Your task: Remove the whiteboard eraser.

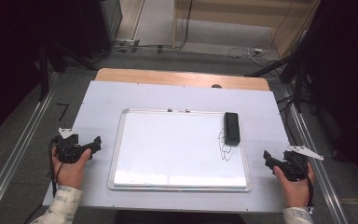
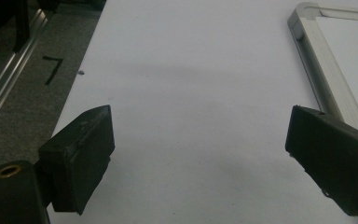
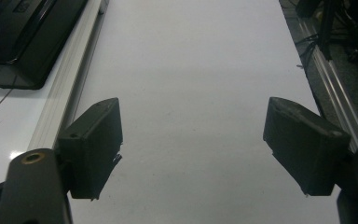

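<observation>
A silver-framed whiteboard (image 1: 179, 149) lies flat in the middle of the white table cover. A black eraser (image 1: 231, 127) rests on its upper right part, above some thin black pen marks (image 1: 225, 150). My left gripper (image 1: 85, 145) is held just left of the board, open, with nothing between its jaws (image 2: 198, 158); the board's frame (image 2: 317, 70) runs past its right jaw. My right gripper (image 1: 274, 161) sits right of the board, also open and empty (image 3: 193, 149). The eraser (image 3: 28, 37) lies ahead to its left, beyond the frame (image 3: 72, 84).
The white cover (image 1: 177, 95) overlies a wooden table whose far edge (image 1: 182, 77) shows. Metal rails (image 1: 14, 154) run along both sides on the grey floor. Black stands and cables (image 1: 298, 70) cluster at the far right. A black "7" mark (image 2: 52, 69) is on the floor at left.
</observation>
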The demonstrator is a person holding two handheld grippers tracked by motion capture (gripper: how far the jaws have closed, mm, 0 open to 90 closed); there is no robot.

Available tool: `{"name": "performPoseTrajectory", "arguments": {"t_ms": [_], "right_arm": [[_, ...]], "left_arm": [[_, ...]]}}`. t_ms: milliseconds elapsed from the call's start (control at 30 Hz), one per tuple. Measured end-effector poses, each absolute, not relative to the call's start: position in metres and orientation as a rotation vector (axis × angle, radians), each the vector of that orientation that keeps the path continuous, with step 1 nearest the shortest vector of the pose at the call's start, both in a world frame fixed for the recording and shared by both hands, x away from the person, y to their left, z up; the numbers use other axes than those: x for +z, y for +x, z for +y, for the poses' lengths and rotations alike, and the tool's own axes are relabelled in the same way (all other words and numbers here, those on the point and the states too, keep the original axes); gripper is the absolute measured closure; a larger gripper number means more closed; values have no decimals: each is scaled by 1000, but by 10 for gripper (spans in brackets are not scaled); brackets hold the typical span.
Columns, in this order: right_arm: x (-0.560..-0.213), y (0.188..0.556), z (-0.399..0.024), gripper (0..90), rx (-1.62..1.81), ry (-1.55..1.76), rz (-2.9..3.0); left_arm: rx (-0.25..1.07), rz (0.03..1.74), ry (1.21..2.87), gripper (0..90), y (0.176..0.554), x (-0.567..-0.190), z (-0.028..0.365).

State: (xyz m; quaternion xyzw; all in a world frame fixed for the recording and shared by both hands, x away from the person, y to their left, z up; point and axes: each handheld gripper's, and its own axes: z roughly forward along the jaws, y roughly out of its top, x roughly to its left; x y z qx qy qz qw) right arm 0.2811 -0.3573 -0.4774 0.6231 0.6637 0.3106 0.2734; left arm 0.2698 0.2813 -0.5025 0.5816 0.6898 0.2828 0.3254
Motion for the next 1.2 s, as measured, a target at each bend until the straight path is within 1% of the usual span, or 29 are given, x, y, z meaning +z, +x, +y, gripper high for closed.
{"name": "performPoseTrajectory", "arguments": {"t_ms": [400, 767, 1200], "right_arm": [[-471, 285, -342, 182, 880, 1646, 1798], [-471, 298, -323, 175, 896, 1617, 1851], [-470, 304, -312, 172, 916, 1582, 1877]], "left_arm": [[751, 1802, 1541, 88, 270, -502, 279], [748, 1799, 1541, 87, 270, -502, 278], [745, 1799, 1545, 88, 270, -503, 279]]}}
